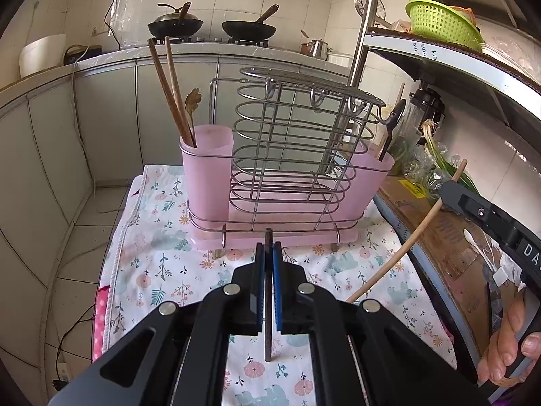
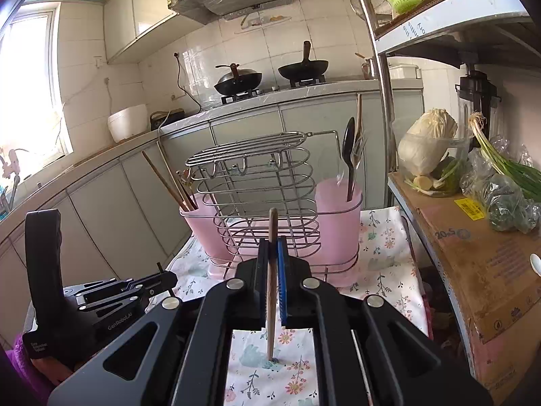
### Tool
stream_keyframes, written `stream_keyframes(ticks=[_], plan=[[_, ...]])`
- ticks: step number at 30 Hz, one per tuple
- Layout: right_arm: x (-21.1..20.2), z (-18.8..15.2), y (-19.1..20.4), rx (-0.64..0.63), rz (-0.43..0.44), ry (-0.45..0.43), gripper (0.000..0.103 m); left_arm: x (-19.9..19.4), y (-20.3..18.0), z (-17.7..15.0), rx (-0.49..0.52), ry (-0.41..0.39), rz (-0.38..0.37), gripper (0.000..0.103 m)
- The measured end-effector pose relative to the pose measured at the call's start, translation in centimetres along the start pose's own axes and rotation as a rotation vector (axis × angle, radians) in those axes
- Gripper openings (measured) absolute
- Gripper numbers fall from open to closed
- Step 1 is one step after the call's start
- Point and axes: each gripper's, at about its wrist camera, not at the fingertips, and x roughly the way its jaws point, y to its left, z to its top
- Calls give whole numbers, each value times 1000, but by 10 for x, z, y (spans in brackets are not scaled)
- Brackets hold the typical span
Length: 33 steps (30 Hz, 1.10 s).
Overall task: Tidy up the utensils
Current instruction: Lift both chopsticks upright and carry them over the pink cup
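A wire utensil rack [image 1: 290, 155] with pink cups stands on the floral cloth [image 1: 162, 270]. Its left pink cup [image 1: 207, 162] holds brown chopsticks [image 1: 169, 91]; its right pink cup [image 2: 338, 216] holds a black spoon [image 2: 349, 149] and a fork. My left gripper [image 1: 268, 253] is shut on a dark chopstick [image 1: 268, 297], in front of the rack. My right gripper [image 2: 273, 253] is shut on a light wooden chopstick [image 2: 271, 287], which also shows in the left wrist view [image 1: 405, 240]. The left gripper also shows in the right wrist view [image 2: 162, 279].
A metal shelf on the right carries a cardboard sheet [image 2: 480, 253], cabbage [image 2: 426, 145], green onions [image 2: 500, 155] and a green basket [image 1: 439, 22]. Two woks [image 1: 248, 28] sit on the stove behind. A white spoon [image 1: 473, 243] lies on the cardboard.
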Motion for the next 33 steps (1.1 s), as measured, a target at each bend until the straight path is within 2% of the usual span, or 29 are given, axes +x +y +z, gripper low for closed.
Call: stream_keyframes(ticks=[5, 10, 19, 24, 29, 33], plan=[[-2, 7, -2, 3, 7, -6, 6, -9, 0, 11, 14, -38, -6, 4], [-13, 33, -7, 7, 16, -41, 6, -34, 15, 40, -12, -126, -27, 4], [-49, 100, -23, 36, 23, -179, 6, -85, 43, 104, -81, -312, -20, 4], [-69, 130, -29, 11, -14, -276, 6, -104, 52, 132, -101, -430, 1, 4], [-72, 146, -34, 6, -35, -326, 6, -89, 55, 154, -104, -465, 59, 4], [-59, 152, -39, 16, -41, -312, 6, -61, 56, 161, -97, -439, 81, 4]])
